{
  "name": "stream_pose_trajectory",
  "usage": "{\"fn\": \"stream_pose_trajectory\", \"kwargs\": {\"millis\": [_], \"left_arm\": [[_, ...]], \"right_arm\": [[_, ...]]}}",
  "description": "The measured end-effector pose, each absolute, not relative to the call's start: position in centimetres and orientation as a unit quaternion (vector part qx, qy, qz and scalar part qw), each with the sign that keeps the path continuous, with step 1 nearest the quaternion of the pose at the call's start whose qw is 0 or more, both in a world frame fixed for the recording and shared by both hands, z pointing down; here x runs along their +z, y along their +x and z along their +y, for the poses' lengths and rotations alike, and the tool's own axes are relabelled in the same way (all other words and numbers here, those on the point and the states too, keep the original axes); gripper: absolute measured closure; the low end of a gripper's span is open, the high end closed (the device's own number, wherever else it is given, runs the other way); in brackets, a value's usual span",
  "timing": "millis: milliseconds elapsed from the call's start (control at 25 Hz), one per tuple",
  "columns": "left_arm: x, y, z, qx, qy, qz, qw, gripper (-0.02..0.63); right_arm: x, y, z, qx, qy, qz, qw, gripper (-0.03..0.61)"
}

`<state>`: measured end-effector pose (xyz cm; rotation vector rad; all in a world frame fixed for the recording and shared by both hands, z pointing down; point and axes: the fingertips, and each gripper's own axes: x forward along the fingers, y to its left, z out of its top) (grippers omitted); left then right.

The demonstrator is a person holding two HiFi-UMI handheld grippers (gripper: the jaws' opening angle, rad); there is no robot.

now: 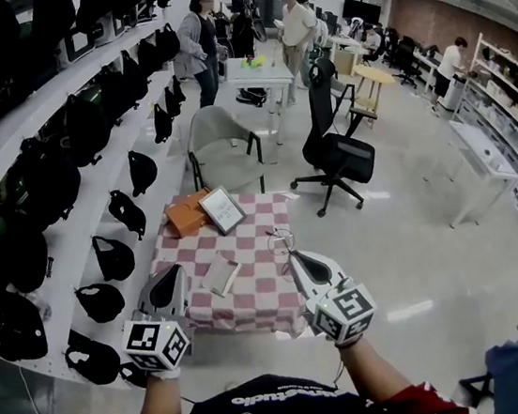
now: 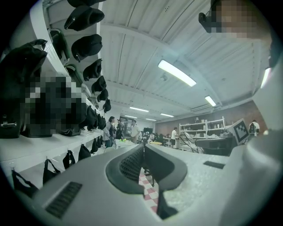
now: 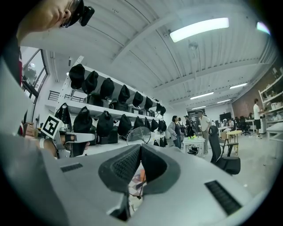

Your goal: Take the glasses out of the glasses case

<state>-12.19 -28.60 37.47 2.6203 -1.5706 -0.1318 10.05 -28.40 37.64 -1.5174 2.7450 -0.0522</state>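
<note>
Pinched shut, tip to tip: left gripper [image 1: 177, 271], right gripper [image 1: 293, 256]. Thin glasses [image 1: 280, 239] barely legible beside right tips; contact unclear.

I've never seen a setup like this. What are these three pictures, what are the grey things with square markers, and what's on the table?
A person holds a two-jaw tool in each hand: the left gripper and right gripper. One picture comes from a camera on the person's head, looking down; the other two from cameras on the grippers. On the checkered table lie glasses, what looks like a beige case, an orange box and a framed panel. Both grippers are shut, seemingly empty.
</note>
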Motion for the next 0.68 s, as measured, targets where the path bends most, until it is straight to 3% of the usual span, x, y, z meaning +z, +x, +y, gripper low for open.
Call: {"fn": "stream_pose_trajectory", "kwargs": {"millis": [680], "left_arm": [[37.84,-11.83,-28.55,-0.054,0.856,-0.512,0.053,0.603]], "right_arm": [[37.69,10.23,-28.33,-0.015,-0.479,0.877,-0.003,0.568]]}}
